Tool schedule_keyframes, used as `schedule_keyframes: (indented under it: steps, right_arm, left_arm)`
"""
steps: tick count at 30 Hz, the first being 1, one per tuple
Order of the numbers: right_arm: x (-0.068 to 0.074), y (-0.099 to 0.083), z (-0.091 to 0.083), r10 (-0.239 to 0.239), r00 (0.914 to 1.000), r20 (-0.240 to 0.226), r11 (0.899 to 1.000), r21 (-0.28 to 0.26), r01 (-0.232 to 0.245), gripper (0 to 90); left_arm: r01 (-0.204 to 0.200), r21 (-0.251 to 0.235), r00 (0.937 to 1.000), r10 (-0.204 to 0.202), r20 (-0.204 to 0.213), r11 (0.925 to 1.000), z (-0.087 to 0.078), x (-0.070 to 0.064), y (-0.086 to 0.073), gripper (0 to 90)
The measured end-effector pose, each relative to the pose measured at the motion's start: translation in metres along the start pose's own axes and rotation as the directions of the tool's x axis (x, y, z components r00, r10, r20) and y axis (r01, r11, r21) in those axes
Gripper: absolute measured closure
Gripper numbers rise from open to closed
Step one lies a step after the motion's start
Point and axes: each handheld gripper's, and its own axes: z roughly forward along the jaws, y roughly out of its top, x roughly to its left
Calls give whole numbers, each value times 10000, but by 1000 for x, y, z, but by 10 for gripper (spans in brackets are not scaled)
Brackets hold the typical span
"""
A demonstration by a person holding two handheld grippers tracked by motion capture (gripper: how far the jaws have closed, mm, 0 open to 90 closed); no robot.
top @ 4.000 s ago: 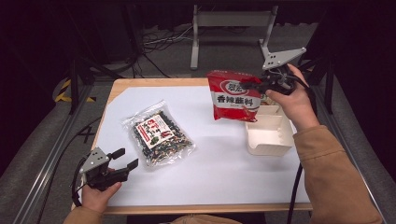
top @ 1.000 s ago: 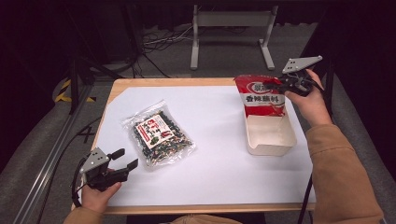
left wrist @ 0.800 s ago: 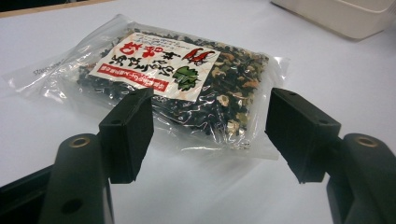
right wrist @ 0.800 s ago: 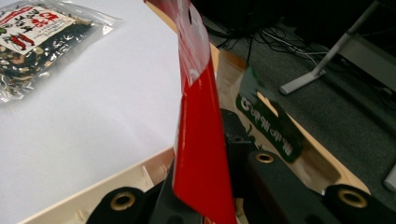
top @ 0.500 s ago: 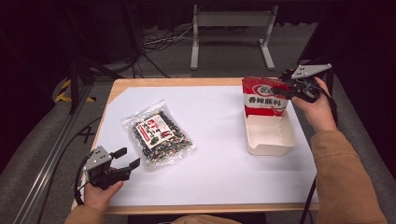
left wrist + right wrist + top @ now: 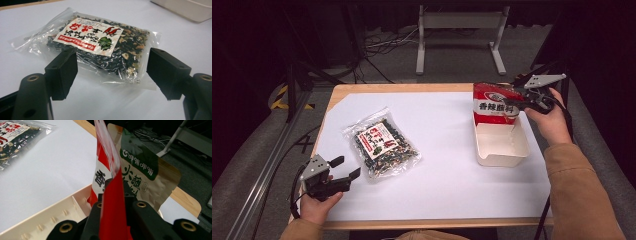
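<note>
High view: the right gripper (image 6: pixel 523 101) clamps one red packet (image 6: pixel 494 104), upright, at the white tray's (image 6: pixel 502 155) twelve o'clock end. One clear bag (image 6: pixel 382 145) lies flat, long axis ten to four.

Left gripper view: the left gripper (image 6: pixel 112 72) gapes, empty.

Right gripper view: a brown packet (image 6: pixel 145 175) stands behind the red one.

Readable print on the two packets

On the red packet (image 6: pixel 496 104) I read the white band as 香辣脆料 from the high view. In my right gripper view a brown packet (image 6: pixel 147 170) behind it carries a green patch with 呷哺呷哺 in white and large dark characters, 火 among them. The clear bag (image 6: pixel 97 45) has a white label with red characters too stylised for me to read.
</note>
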Motion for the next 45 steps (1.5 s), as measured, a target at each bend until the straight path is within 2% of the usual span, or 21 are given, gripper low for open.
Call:
schedule_keyframes:
  steps: [3, 5, 7, 10, 15, 16, 19, 21, 24, 28, 31, 34, 40, 45]
  right_arm:
    - [2, 3, -4, 67, 9999, 157, 9994, -326, -61, 782]
    - [3, 4, -5, 98, 9995, 308, 9993, -353, -87, 708]
    - [5, 4, -7, 277, 9991, 334, 9982, -536, -259, 639]
    - [9, 6, -10, 454, 9984, 333, 9959, -798, -427, 519]
    - [18, 11, -20, 382, 9978, 550, 9922, -1207, -313, 428]
    - [20, 12, -23, 393, 9976, 569, 9912, -1286, -317, 416]
    - [27, 16, -31, 321, 9972, 675, 9890, -1464, -219, 402]
    - [32, 18, -38, 321, 9963, 802, 9870, -1596, -190, 392]
    - [39, 20, -47, 385, 9953, 888, 9848, -1721, -227, 382]
    - [49, 21, -59, 407, 9942, 999, 9829, -1827, -219, 381]
    - [57, 21, -69, 558, 9940, 937, 9790, -2008, -360, 383]
    - [63, 19, -75, 722, 9943, 787, 9757, -2123, -540, 384]
    - [76, 8, -75, 961, 9946, 386, 9731, -2137, -857, 392]
    - [89, -1, -70, 1030, 9947, 53, 9735, -2057, -997, 400]
  left_arm:
    - [2, -15, 10000, -2, -79, 10000, -1, -1, 3, 260]
    - [122, 229, 9997, -127, 201, 9997, -1, 2, 8, 281]
    - [318, 427, 9990, -332, 306, 9986, -1, 5, 11, 278]
    - [374, 502, 9990, -386, 220, 9980, -1, 8, 14, 308]
    - [399, 515, 9991, -404, 99, 9979, 0, 11, 20, 326]
    - [398, 464, 9992, -397, -34, 9981, 1, 11, 21, 326]
    - [224, 426, 9997, -220, -114, 9988, 2, 12, 25, 342]
    - [252, 347, 9996, -248, -111, 9991, 4, 14, 26, 346]
    - [207, 342, 9993, -196, -331, 9992, 6, 16, 29, 330]
    - [404, 470, 9991, -397, -167, 9981, 8, 20, 31, 321]
    - [472, 320, 9987, -477, 162, 9984, 9, 25, 32, 311]
    - [457, 107, 9985, -460, 287, 9989, 11, 29, 32, 298]
    - [528, 639, 9975, -557, 436, 9966, 18, 34, 33, 250]
    - [576, 825, 9967, -619, 516, 9949, 19, 37, 36, 219]
